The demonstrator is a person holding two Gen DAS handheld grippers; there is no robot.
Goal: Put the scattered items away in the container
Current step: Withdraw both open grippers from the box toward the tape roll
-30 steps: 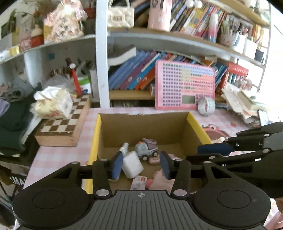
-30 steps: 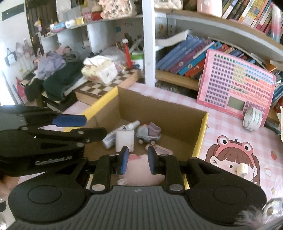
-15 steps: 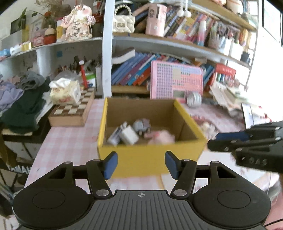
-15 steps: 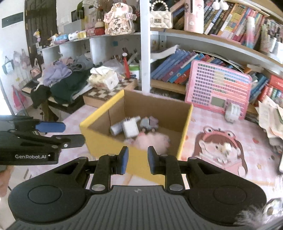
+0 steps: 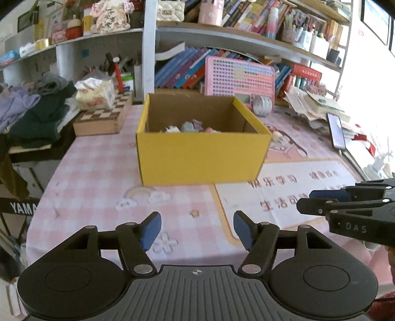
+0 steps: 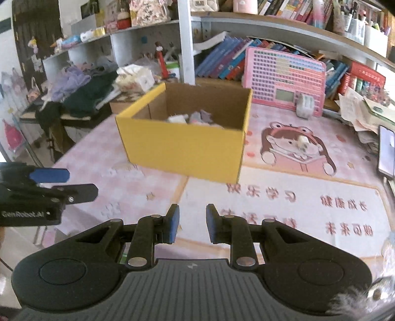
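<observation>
A yellow cardboard box point(image 5: 202, 158) with a brown inside is seen. The bench point(image 5: 93, 177) is covered in pink-and-white check. Blue pads are carried by black jaws.

The scene is being lit brightly by daylight from the right, where the window point(image 5: 375, 19) is being blown out to white. Straight shelves point(image 6: 271, 27) are being bowed by fisheye distortion, and the table's printed lettering point(image 6: 345, 205) is being softened by slight blur.

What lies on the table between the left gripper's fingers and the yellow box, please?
Nothing: in the left wrist view only bare printed tablecloth separates the left gripper, its jaws opening and empty, from the yellow box.
</observation>
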